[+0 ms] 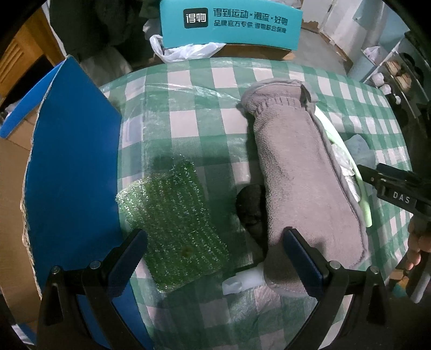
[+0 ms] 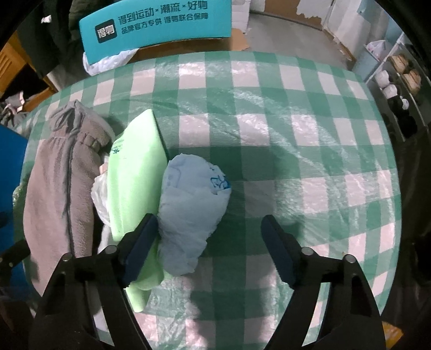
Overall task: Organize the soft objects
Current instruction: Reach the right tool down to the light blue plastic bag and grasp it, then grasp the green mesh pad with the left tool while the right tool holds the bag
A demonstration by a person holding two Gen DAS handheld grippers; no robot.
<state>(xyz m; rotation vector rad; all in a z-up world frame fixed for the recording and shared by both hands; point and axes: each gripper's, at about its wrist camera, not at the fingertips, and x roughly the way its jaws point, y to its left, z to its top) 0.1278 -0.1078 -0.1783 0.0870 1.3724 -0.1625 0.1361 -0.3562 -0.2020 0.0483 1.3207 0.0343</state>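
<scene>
A long grey fleece piece (image 1: 301, 175) lies on the checked tablecloth (image 1: 188, 121), with green bubble wrap (image 1: 175, 223) to its left and a black soft lump (image 1: 250, 210) between them. My left gripper (image 1: 215, 255) hangs open above the bubble wrap and the fleece's near end, with its right finger (image 1: 301, 258) over the fleece. In the right wrist view a crumpled light-blue bag (image 2: 191, 215) lies against a pale green foam sheet (image 2: 134, 183), beside the grey fleece (image 2: 62, 183). My right gripper (image 2: 210, 250) is open. The blue bag sits between its fingers close to the left finger (image 2: 140, 250), and the right finger stands apart.
A blue cardboard box flap (image 1: 72, 175) stands at the table's left. A teal printed box (image 1: 229, 24) and a white plastic bag (image 1: 183, 51) sit behind the table. A small white object (image 1: 242, 282) lies near the fleece. The other gripper (image 1: 396, 188) shows at right. Shelves (image 2: 398, 75) stand far right.
</scene>
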